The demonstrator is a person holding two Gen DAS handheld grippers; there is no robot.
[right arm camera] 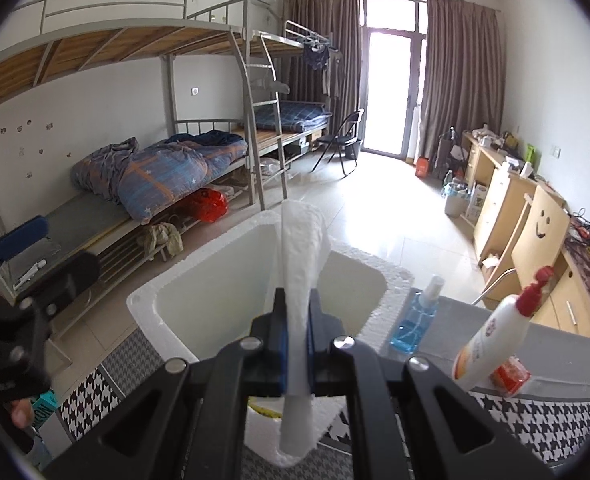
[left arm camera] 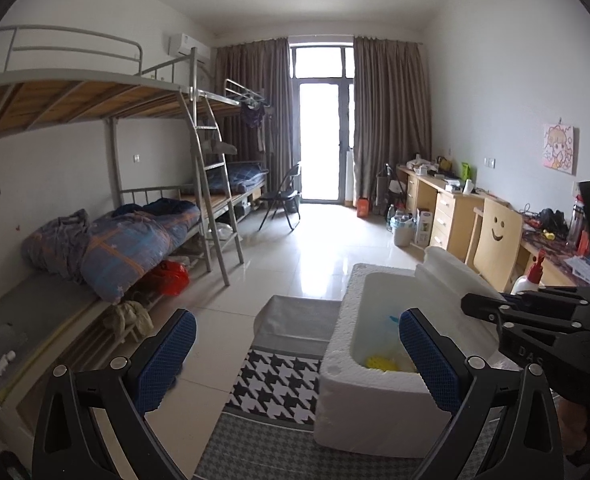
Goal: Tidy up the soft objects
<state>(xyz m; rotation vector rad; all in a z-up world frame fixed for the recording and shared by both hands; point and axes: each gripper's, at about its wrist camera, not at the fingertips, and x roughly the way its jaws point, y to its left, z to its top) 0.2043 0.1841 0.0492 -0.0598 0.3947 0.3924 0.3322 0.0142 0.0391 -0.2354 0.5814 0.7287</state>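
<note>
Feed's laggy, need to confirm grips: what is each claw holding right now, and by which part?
Right claw is shut on the white foam lid, pinching its edge. Left claw is open, holding nothing, in front of the foam box.
</note>
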